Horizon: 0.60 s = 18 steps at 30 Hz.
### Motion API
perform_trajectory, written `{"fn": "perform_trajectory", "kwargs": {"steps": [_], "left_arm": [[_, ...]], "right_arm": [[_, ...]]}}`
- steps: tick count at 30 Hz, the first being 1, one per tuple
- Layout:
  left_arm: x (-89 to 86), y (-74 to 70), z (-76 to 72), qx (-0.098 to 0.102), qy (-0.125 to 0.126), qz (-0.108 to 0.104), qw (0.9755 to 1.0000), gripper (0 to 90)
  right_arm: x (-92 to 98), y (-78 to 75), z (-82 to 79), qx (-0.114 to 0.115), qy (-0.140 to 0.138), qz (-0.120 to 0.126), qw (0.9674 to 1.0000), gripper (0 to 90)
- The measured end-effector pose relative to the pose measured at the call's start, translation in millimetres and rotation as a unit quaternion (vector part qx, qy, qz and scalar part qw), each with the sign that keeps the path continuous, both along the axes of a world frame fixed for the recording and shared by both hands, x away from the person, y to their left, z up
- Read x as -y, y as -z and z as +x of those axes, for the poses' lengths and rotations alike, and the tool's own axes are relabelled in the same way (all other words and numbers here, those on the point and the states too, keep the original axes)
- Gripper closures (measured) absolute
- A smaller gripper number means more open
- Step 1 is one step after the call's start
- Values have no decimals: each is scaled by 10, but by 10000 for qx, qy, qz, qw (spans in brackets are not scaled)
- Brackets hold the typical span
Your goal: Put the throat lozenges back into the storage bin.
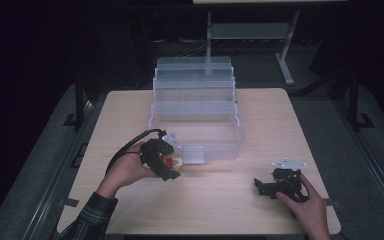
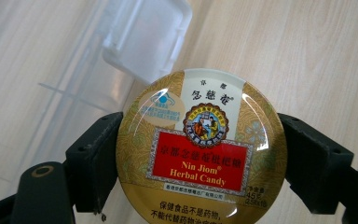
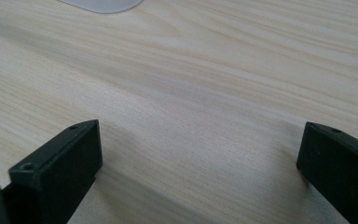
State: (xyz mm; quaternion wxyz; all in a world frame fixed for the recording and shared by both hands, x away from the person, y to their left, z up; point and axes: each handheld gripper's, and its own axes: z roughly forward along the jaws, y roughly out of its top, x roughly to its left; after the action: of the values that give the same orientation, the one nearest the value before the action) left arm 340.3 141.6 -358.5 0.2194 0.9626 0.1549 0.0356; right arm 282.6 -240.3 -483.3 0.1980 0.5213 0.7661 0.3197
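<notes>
Overhead, the candy tin was a small blur in the left gripper, just beside the clear plastic bin. Its gripper view showed jaws clamped on the tin's sides, label readable, lower edge cut off. Right gripper rested with jaws spread over bare table.

Clear stepped plastic organiser box blocks far centre of pale wooden table; bare tabletop near side, between hands, passable.
</notes>
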Motion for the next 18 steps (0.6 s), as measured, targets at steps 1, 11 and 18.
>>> {"fn": "perform_trajectory", "kwargs": {"steps": [1,11,18], "left_arm": [[0,-14,5,7,0,-2,10000,198],[-18,-157,94,31,-55,-92,9999,198],[-18,-236,149,46,-93,-109,9999,198]], "right_arm": [[0,0,0,2,-2,1,10000,0],[0,0,-1,7,4,-2,10000,0],[1,1,0,14,-1,-9,10000,0]]}}
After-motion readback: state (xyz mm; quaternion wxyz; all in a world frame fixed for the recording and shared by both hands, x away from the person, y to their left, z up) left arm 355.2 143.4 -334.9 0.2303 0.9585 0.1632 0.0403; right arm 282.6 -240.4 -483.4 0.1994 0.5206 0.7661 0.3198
